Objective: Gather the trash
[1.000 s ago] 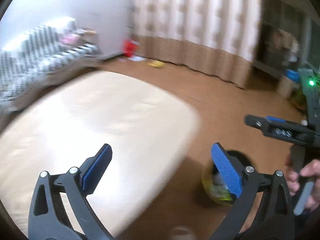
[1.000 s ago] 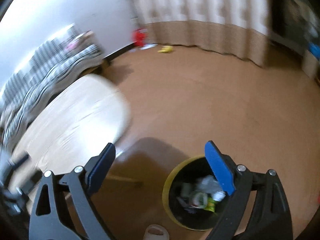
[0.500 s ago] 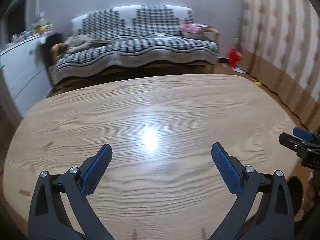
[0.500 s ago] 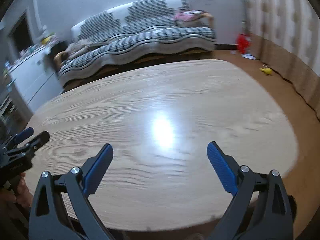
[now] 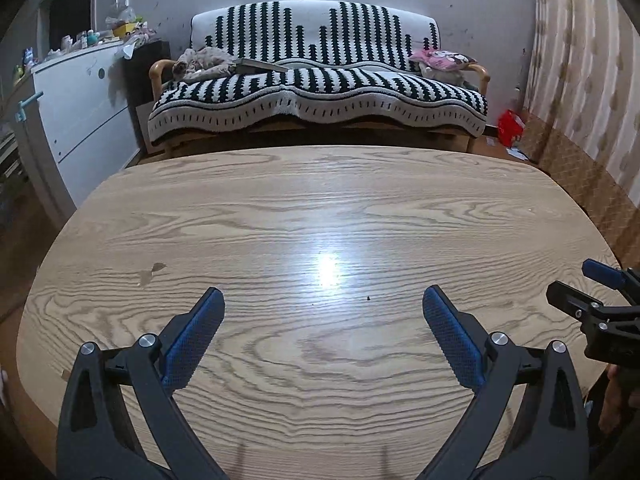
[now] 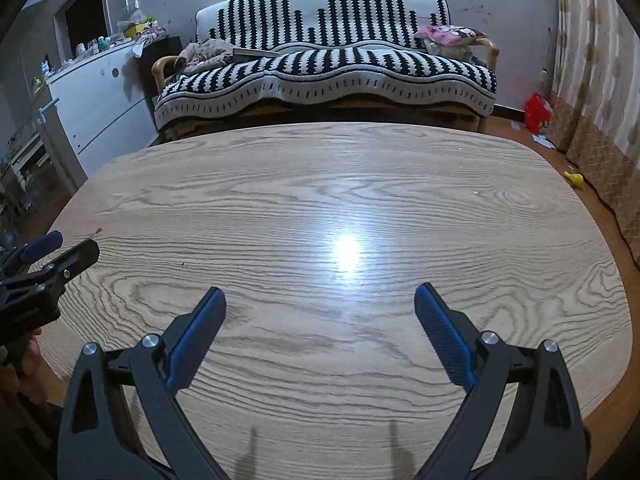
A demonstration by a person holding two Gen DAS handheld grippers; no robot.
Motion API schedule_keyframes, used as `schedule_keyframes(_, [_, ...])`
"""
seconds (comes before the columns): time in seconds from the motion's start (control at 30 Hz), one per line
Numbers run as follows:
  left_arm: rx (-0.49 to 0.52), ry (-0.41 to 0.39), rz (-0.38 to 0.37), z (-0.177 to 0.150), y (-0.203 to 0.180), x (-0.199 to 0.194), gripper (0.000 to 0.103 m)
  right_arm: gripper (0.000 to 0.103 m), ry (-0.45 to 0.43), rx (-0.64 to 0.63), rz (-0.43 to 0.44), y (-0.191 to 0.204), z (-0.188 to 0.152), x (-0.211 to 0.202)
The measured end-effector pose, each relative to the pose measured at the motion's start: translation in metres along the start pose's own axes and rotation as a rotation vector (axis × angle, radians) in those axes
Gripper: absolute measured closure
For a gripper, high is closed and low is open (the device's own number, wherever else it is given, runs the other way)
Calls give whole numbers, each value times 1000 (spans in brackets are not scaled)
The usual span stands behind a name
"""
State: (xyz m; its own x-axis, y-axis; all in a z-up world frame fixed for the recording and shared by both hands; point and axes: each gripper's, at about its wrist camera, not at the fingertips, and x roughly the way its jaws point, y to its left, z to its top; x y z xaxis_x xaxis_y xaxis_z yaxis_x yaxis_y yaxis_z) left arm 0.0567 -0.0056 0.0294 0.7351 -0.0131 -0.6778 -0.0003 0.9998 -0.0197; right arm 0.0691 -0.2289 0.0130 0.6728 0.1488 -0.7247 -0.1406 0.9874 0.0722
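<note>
Surface [image 5: 320, 208] of pale oak grain, glare spot mid-top, two tiny dark specks [image 5: 367, 298]; no trash in view on it. Left hand-held gripper [image 5: 323, 330] spread wide, empty, hovering over near edge. Right hand-held gripper [image 6: 320, 328] likewise spread, empty. Striped sofa [image 5: 320, 80] beyond; red bag [image 6: 538, 112] and yellow scrap [image 6: 574, 179] on floor by curtain.

No words, numbers or signs can be read here. The pink pillow [image 5: 442, 57] on the sofa [image 5: 320, 80], at about one o'clock, has a cartoon picture but no clear letters. The red bag [image 6: 538, 112] at two o'clock is too blurry to read.
</note>
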Motion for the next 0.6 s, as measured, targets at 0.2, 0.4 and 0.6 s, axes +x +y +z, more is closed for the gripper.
schedule_keyframes(0.2, [-10,8,-10,0,7,2,7,11,12,-10,0,3,1,9])
schedule_keyframes(0.4, [-19,7,-13,0,12,4,7,11,16,-17,4,5,0,10])
schedule_keyframes(0.6, [-22,8,-7,-1,12,4,7,11,18,-19,7,6,0,10])
